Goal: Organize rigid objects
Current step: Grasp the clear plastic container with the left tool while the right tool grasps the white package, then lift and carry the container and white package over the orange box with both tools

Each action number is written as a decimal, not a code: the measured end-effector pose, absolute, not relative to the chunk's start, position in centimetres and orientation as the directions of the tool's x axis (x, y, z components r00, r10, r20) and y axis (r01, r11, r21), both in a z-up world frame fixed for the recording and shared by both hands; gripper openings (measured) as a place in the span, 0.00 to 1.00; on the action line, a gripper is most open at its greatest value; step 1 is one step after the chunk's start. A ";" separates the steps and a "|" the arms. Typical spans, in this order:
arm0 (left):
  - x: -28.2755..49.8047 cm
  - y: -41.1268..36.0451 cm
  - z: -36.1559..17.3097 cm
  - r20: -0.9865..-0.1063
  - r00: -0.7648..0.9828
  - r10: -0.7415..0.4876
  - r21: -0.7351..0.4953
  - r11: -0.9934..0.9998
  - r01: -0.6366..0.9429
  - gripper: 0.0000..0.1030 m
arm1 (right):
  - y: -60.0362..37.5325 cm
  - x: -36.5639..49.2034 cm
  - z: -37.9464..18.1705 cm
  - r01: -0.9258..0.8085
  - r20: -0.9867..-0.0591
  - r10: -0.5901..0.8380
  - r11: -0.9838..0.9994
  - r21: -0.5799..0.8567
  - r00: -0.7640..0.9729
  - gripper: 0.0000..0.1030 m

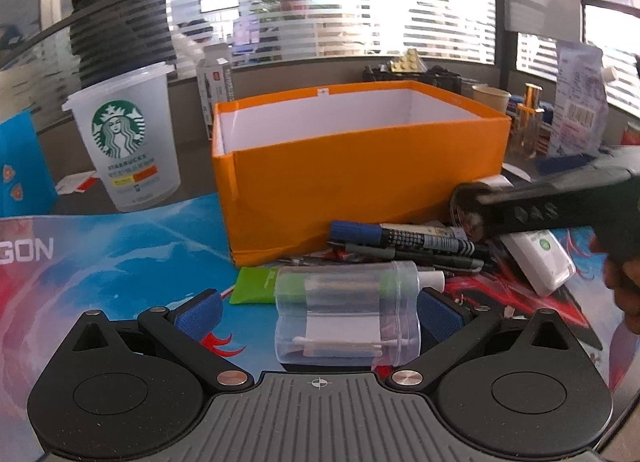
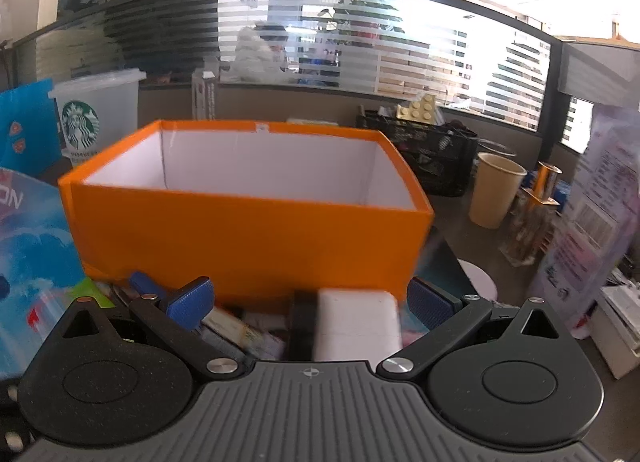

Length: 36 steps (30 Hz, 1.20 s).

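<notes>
Colourful desk mat [image 1: 120,246], orange box [image 1: 360,166], striped glass partition [image 2: 400,50], left claw [image 1: 318,312] wide, right claw [image 2: 310,302] wide

Orange box [image 1: 360,166] white inside, blue-capped marker [image 1: 400,236], green tube [image 1: 256,286]

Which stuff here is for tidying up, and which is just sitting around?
For tidying:
orange box
swab case
markers
green tube
white case

Just sitting around:
Starbucks cup
paper cup
black basket
blue bag
</notes>
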<state>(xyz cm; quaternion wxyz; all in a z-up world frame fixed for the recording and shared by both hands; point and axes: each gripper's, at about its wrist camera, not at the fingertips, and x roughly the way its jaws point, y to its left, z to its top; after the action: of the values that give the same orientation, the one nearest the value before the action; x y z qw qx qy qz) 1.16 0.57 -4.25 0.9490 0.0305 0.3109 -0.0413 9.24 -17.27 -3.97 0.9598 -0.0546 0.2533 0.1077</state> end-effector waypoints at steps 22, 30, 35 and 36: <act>2.8 2.0 -6.1 -0.616 0.744 -0.260 -0.102 0.962 0.252 0.93 | -20.8 8.8 -8.7 -0.199 -0.579 0.172 0.980 0.018 0.797 0.61; 2.8 2.9 -5.9 -0.611 0.736 -0.292 -0.146 0.955 0.258 0.93 | -21.3 8.9 -8.3 -0.211 -0.577 0.209 0.975 0.064 0.790 0.49; 2.4 3.6 -4.6 -0.584 0.762 -0.281 -0.139 0.959 0.246 0.93 | -23.2 8.8 -7.4 -0.203 -0.571 0.294 0.954 0.219 0.766 0.49; 2.3 3.7 -4.1 -0.577 0.767 -0.281 -0.141 0.959 0.245 0.93 | -23.4 8.7 -7.2 -0.198 -0.566 0.300 0.951 0.235 0.768 0.49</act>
<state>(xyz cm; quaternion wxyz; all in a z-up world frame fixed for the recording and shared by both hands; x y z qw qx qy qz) 2.32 3.73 -4.14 0.9394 -0.0288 0.3116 -0.1401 8.71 -23.45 -7.16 0.9367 0.0809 0.3136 0.1330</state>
